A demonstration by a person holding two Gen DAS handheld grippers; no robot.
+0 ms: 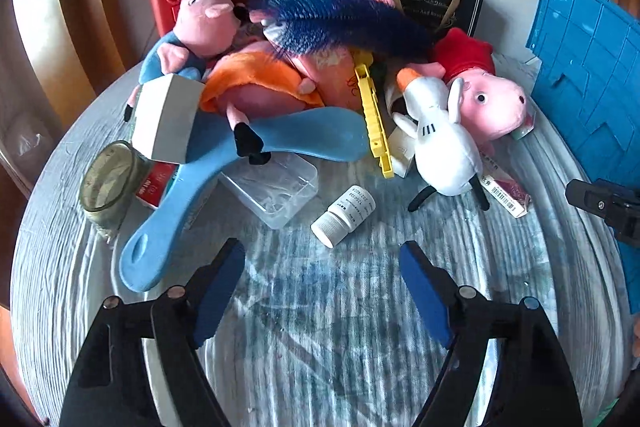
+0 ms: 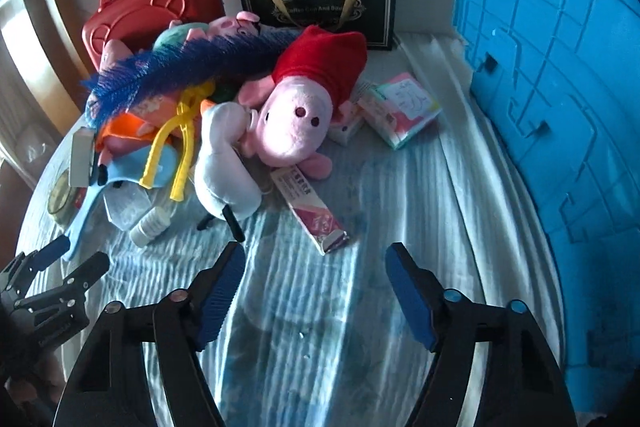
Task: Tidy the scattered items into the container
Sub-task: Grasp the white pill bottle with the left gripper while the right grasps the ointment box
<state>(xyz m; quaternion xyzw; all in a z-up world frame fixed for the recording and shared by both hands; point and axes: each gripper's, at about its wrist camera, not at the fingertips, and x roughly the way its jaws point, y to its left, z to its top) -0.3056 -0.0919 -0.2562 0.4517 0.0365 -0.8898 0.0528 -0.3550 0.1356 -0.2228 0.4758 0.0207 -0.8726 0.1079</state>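
The small white ribbed-cap plastic bottle point(image 1: 344, 215) is laid on its side on the pale streaked round table point(image 1: 320, 327), just ahead of the left gripper point(image 1: 322, 267). Nothing is held; both jaws are parted. The right gripper point(image 2: 314, 267) is likewise released, beside the blue ribbed plastic crate point(image 2: 560, 107).

Round table point(image 1: 320, 327), white bottle point(image 1: 343, 215), plush toys point(image 1: 444, 143)

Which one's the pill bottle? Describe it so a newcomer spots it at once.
Start at the heap of plush toys on the round table. At the heap's near edge, right of the clear plastic box, the small white bottle lies on its side. It alone there has a ribbed cap and a printed label.
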